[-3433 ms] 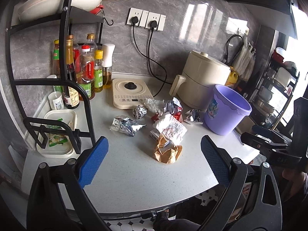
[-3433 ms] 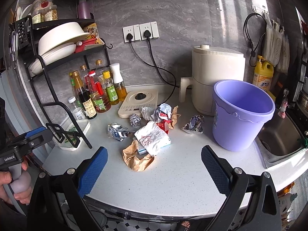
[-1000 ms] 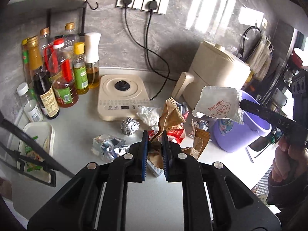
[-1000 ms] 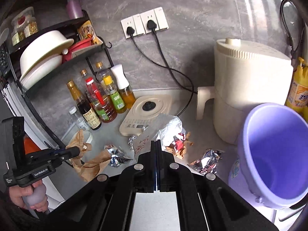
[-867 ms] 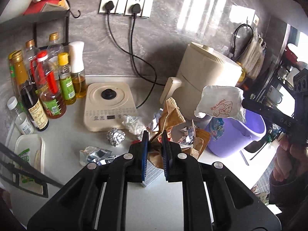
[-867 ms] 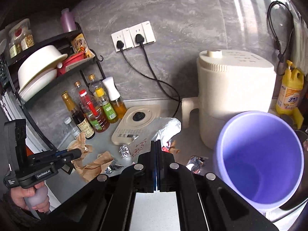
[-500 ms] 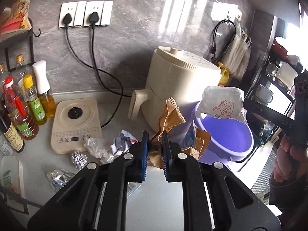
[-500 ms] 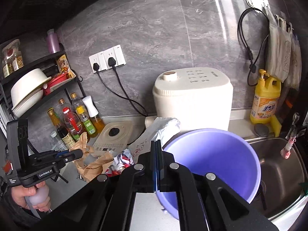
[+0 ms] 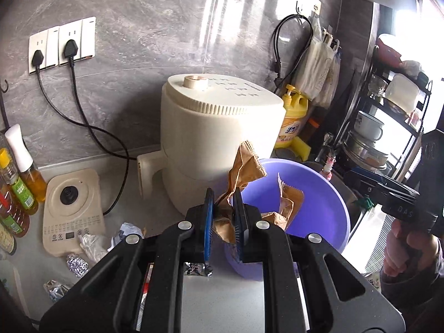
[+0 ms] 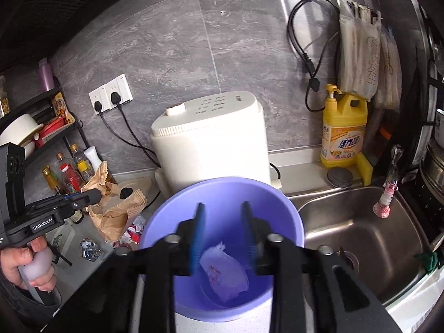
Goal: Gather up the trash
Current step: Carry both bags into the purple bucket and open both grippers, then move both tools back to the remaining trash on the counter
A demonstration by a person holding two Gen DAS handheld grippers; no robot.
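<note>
- The left hand-held gripper (image 9: 222, 216) has its blue pads pinched tight on a crumpled brown paper bag (image 9: 244, 172), held up at the near rim of the purple bucket (image 9: 327, 208).
- The right hand-held gripper (image 10: 223, 230) hangs over the bucket mouth with its fingers spread apart and nothing between them; a white wrapper (image 10: 223, 277) lies on the bucket floor beneath it.
- To do this step well, I would bring the bag fully over the bucket opening before letting go, since much of it seems to hang outside the rim on the bench (image 9: 222, 294) side.
- The right gripper should clear away first so the two do not meet over the bucket.
- The bag is stiff, creased and torn open, with a serrated top edge; it looks light and may catch on the rim.
- Foil scraps (image 9: 75, 260) and other wrappers lie on the bench left of the bucket, near the cream appliance (image 9: 219, 127).
</note>
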